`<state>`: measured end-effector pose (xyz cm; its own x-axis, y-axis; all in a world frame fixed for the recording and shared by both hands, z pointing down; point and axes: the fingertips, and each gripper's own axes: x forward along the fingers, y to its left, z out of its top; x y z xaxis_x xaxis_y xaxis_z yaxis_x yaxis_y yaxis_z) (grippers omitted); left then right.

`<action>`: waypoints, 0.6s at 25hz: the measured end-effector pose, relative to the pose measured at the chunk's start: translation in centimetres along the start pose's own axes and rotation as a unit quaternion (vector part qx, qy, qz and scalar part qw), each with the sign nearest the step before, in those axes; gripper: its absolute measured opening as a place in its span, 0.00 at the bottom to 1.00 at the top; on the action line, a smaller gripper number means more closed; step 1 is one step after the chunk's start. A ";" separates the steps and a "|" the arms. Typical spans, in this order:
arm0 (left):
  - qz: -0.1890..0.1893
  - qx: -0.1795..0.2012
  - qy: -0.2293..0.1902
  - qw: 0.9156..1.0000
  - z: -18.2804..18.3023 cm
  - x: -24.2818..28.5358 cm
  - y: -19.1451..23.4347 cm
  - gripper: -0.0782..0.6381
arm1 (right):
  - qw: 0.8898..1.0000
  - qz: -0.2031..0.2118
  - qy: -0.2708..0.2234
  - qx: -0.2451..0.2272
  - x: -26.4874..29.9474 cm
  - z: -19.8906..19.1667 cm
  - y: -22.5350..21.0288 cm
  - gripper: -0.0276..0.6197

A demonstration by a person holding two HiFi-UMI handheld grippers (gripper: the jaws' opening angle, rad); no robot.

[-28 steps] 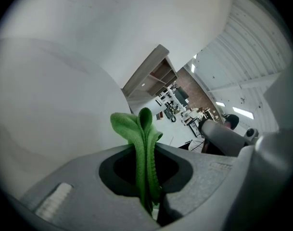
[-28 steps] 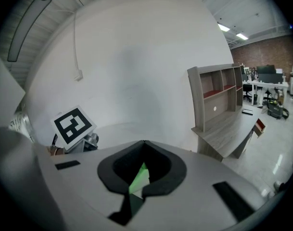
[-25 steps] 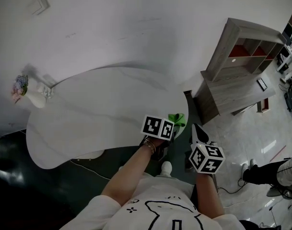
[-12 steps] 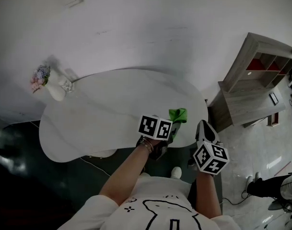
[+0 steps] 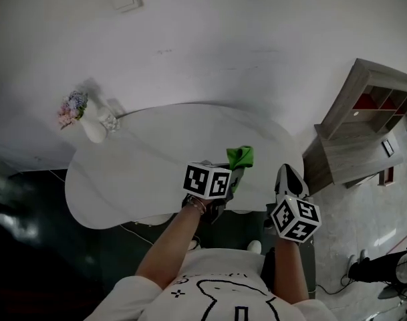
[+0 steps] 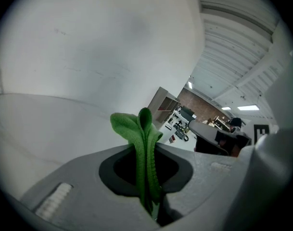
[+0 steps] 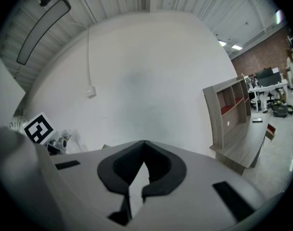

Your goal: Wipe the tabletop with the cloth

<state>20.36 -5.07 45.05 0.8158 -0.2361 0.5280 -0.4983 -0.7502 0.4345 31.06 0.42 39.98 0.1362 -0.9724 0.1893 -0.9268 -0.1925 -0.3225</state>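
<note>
Head view: your left gripper (image 5: 231, 176), jaws clamped on the green cloth (image 5: 241, 157), has carried it inward from the 3 o'clock rim of the tabletop (image 5: 143, 159); wiping can likely begin. Right gripper (image 5: 288, 179): jaws together, empty, beside the rim at 4 o'clock. Legible writing: none, only square markers.

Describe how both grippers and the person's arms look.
Left gripper and right gripper: pale grey jaws with a dark inner lining, each carrying a white cube with black square markers. The person wears a white short-sleeved shirt with a black line drawing, and a bracelet on the left wrist.
</note>
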 end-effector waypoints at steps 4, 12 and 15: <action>0.025 0.006 -0.033 0.999 1.2 -3.1 2.1 0.18 | 0.999 0.008 -0.015 -0.029 0.5 1.2 2.5 0.04; 0.058 0.024 -0.088 0.994 3.3 -10.5 6.6 0.18 | 0.995 0.044 -0.030 -0.083 1.5 2.5 9.2 0.04; 0.074 0.024 -0.114 0.990 4.3 -13.6 8.8 0.18 | 0.993 0.057 -0.038 -0.099 2.2 3.0 11.7 0.04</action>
<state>6.10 -11.11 38.60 0.7825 -0.4746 0.4030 -0.6073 -0.7246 0.3258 21.61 -4.33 33.82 0.0452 -0.9949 0.0896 -0.9874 -0.0581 -0.1471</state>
